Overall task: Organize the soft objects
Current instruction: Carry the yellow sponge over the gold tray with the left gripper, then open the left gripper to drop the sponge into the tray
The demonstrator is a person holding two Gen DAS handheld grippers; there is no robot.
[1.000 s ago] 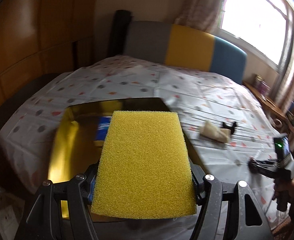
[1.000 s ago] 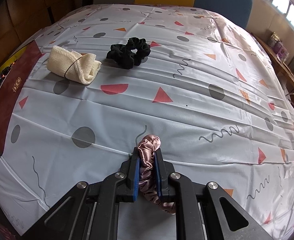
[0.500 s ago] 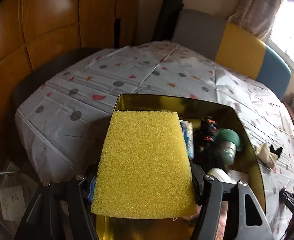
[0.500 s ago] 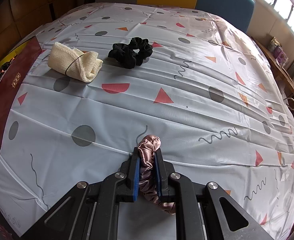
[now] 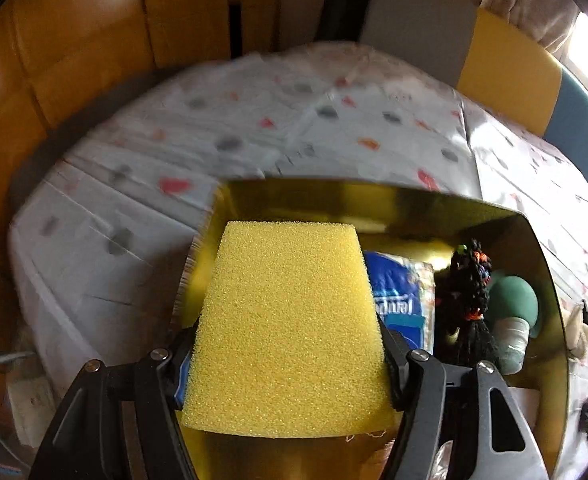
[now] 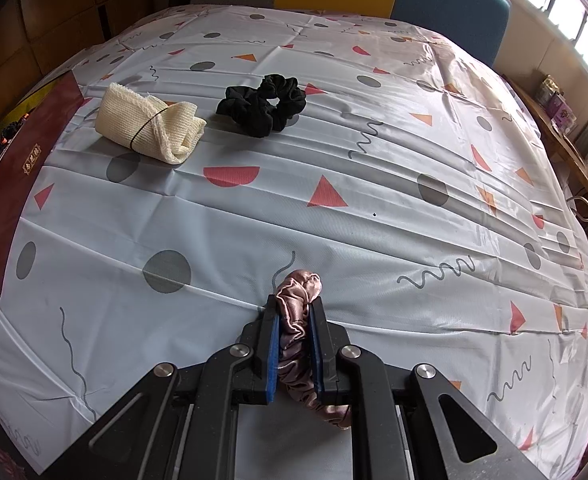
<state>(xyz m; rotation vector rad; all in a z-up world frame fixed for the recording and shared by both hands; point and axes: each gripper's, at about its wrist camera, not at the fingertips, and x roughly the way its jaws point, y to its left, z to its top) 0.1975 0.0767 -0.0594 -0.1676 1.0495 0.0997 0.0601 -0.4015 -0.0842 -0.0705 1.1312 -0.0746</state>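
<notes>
Left gripper jaws gripping yellow sponge above gold box; right gripper jaws clenching pink scrunchie, black scrunchie lying far ahead.

Left wrist view rides close behind the left claw, looking down and forward over a gold-lined open box, with the patterned-cloth counter blurred beyond it. Right wrist view sits low behind the right claw, facing across that same counter. Both views share the box, seen here as a dark red wall at left, and the cream rolled cloth beside it.
</notes>
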